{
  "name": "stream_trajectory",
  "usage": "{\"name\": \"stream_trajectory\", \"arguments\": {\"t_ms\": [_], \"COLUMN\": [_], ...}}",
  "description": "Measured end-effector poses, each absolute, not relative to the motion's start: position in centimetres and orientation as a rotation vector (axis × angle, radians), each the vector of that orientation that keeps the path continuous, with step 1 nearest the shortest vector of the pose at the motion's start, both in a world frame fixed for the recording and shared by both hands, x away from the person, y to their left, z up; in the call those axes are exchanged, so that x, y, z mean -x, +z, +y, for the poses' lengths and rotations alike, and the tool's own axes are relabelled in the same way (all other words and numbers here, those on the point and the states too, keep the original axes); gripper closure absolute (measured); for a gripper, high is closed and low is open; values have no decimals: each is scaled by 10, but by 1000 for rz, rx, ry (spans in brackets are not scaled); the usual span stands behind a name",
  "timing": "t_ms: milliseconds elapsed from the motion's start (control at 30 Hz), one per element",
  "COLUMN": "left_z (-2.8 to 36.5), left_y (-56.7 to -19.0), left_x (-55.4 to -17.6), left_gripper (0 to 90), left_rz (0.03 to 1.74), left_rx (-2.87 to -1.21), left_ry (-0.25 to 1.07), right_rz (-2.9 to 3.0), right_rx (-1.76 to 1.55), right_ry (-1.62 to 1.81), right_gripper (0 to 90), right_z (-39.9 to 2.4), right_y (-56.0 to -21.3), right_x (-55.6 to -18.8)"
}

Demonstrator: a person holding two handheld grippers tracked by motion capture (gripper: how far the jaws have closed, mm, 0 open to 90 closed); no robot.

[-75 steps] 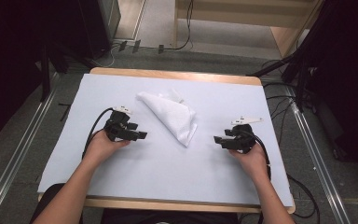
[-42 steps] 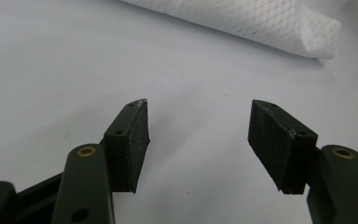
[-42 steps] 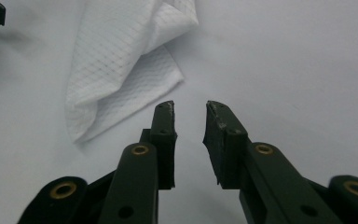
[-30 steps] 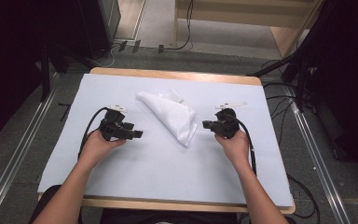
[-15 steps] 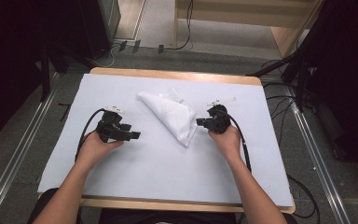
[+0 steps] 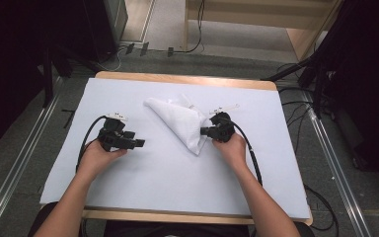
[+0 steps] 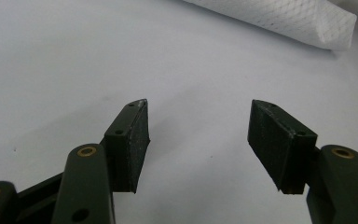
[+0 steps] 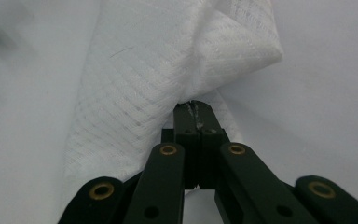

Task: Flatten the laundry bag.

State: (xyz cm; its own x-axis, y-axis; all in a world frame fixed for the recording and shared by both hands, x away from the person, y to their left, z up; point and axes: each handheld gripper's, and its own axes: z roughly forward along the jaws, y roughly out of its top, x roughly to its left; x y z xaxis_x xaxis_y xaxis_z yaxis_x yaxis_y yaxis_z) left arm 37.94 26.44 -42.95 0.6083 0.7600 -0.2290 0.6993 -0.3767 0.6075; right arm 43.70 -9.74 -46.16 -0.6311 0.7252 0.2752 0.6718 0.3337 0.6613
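Right gripper view: my right gripper (image 8: pixel 195 109) fingers together at cloth (image 8: pixel 168 70) edge, maybe pinching it; left gripper (image 7: pixel 198 135) fingers apart, near cloth.

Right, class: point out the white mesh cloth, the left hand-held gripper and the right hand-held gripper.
white mesh cloth (image 6: pixel 177 118): high view, middle of the folded fabric.
left hand-held gripper (image 7: pixel 198 140): left gripper view, midway between its open fingertips.
right hand-held gripper (image 8: pixel 196 106): right gripper view, at its closed fingertips against the cloth's fold.

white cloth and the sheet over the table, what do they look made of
White cloth: looks like a soft woven or knit mesh fabric, matte, with a ribbed open weave and limp folds. Sheet: smooth, flat and matte pale, probably paper or thin plastic; hard to tell which. Wood-coloured table edge shows beyond it.
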Motion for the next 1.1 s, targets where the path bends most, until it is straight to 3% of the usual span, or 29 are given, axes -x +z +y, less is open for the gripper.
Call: {"name": "stream_trajectory", "arguments": {"t_ms": [533, 1100], "left_z": [279, 306], "left_y": [-424, -417], "left_x": [-381, -381], "left_gripper": [418, 413], "left_rz": [1200, 1230], "left_rx": [-2109, -2048], "left_ry": [110, 149], "right_rz": [2517, 2591], "right_rx": [-1180, -1102], "right_ry": [1278, 1284], "right_gripper": [900, 900], "right_z": [-77, -53], "right_y": [-439, -437], "right_x": [-420, -405]}}
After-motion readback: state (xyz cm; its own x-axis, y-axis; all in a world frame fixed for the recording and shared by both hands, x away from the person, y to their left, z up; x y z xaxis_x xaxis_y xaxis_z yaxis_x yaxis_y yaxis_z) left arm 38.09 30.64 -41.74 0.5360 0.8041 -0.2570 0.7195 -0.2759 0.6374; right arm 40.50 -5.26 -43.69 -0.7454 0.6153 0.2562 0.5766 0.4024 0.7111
